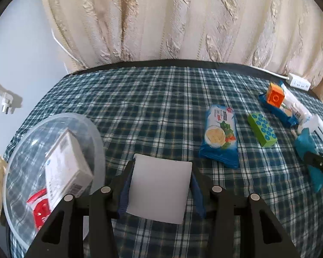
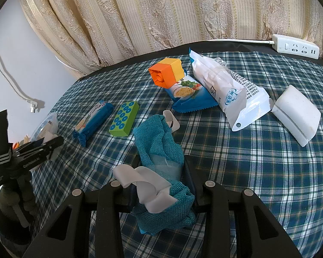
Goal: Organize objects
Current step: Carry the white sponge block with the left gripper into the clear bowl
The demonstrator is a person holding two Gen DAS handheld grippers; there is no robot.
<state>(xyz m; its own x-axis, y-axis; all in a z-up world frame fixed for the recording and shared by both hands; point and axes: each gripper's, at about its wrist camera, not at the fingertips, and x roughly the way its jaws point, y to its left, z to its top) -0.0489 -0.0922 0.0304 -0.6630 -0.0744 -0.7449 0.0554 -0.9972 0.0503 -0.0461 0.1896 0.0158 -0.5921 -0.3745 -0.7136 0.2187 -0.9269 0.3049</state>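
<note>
Clear tub [image 1: 92, 133]: far left on the plaid cloth, already holding boxes.
Left gripper [image 1: 159, 185]: fingers clamped on a white block [image 1: 159, 189] between them, beside the tub; next move, I judge, swing left over the rim (then release).
Right gripper [image 2: 161, 185]: fingers pinch a teal cloth [image 2: 159, 148].

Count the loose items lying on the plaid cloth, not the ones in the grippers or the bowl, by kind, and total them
Blue snack packets: 2
Toy blocks: 2, one green with blue studs, one orange-and-yellow
White plastic packet: 1
White foam block: 1
Total: 6
</note>
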